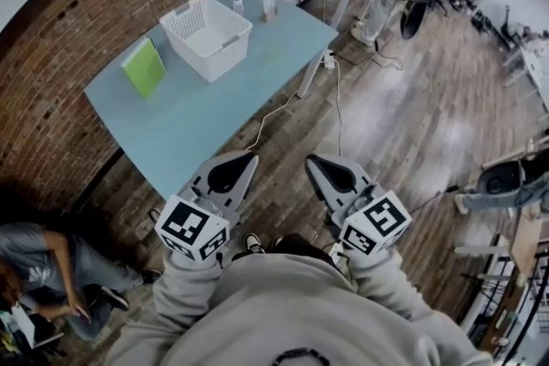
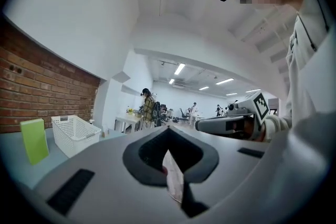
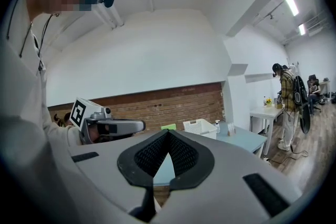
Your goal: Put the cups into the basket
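White slotted plastic basket (image 1: 206,34) at far end of smooth light-blue table (image 1: 197,124), flat green pad (image 1: 144,67) left of it, left gripper (image 1: 247,160) and right gripper (image 1: 314,162) both closed, empty, off table's near corner, wood floor (image 1: 412,116) right.

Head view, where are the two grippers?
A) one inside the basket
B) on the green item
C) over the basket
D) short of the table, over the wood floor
D: the left gripper and the right gripper show over the wood floor by the table near corner, well short of the white basket.
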